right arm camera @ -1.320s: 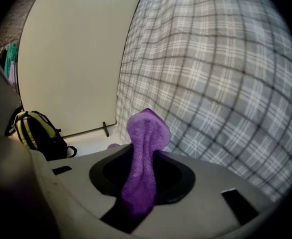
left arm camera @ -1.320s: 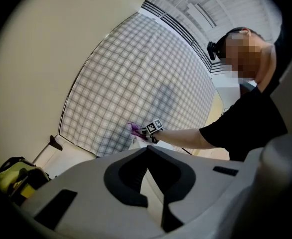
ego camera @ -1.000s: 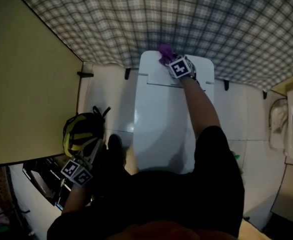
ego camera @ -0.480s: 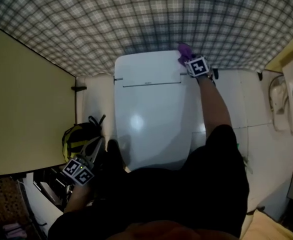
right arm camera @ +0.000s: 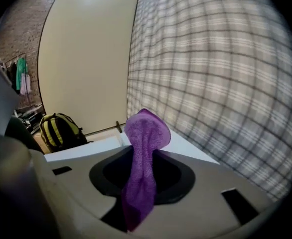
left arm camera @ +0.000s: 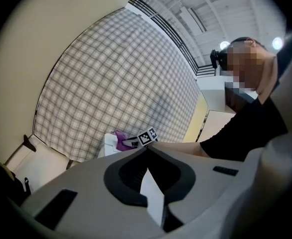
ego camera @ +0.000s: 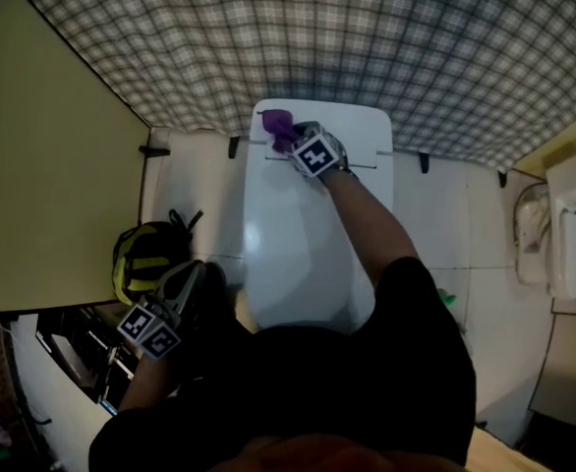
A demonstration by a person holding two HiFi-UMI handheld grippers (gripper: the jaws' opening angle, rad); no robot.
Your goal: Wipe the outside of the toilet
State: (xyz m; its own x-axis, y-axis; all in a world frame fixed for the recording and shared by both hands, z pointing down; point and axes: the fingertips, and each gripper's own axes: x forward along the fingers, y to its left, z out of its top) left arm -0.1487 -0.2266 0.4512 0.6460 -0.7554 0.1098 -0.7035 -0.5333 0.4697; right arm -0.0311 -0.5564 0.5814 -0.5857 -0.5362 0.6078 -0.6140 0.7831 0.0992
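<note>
The white toilet (ego camera: 303, 234) stands below me against the plaid wall, lid down. My right gripper (ego camera: 296, 144) rests on the left part of the tank top (ego camera: 362, 131), shut on a purple cloth (ego camera: 276, 124) that lies against the tank near its left corner. In the right gripper view the cloth (right arm camera: 142, 158) sticks out upward from between the jaws of that gripper (right arm camera: 142, 151), over the white tank edge (right arm camera: 191, 148). My left gripper (ego camera: 182, 285) hangs low at the toilet's left side, shut and holding nothing; its own view shows the jaw tips (left arm camera: 148, 146) meeting.
A yellow and black backpack (ego camera: 143, 256) sits on the floor left of the toilet, close to my left gripper. A beige partition (ego camera: 42, 165) closes the left side. A white fixture (ego camera: 568, 229) hangs at the right. Dark clutter (ego camera: 72, 352) lies at lower left.
My right gripper swept the purple cloth from the middle of the tank top to its right corner, then back across to the left part. The left gripper stayed low beside the backpack.
</note>
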